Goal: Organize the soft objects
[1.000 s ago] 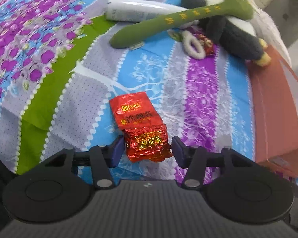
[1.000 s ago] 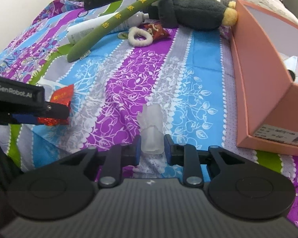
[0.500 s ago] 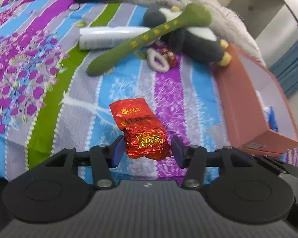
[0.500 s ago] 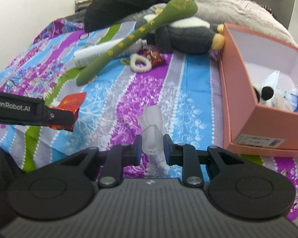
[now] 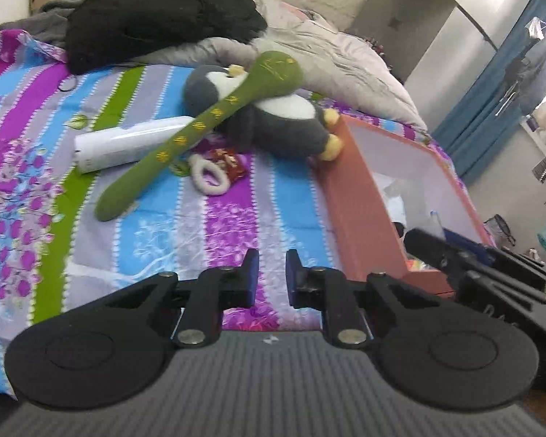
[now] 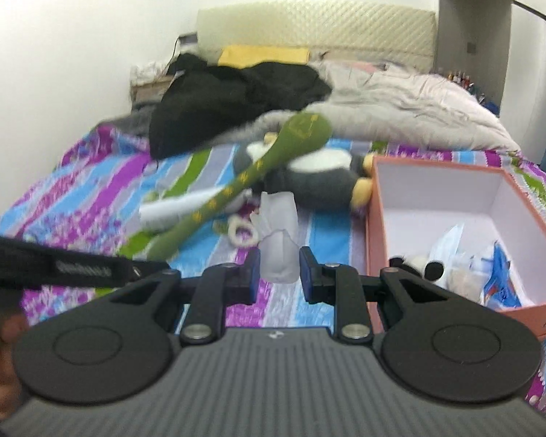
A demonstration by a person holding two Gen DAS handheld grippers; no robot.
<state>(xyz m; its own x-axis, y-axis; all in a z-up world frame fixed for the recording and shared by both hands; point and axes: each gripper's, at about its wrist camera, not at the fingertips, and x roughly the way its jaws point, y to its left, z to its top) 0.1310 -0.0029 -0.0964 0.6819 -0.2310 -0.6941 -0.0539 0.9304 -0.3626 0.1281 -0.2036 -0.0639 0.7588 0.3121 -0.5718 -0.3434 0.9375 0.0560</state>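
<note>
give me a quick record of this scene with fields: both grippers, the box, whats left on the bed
left gripper: jaws closing, nothing between them
right gripper: shut on a whitish pouch
box: pink, open, next to the penguin plush; holds a small black-and-white plush and blue-white packets
bedspread: green plush stick lying across the penguin plush and white bottle; white ring; red packet
behind: black garment, grey quilt

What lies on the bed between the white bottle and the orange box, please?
Left wrist view: a green plush stick, a white fluffy ring and a red packet, then bare striped sheet.
</note>
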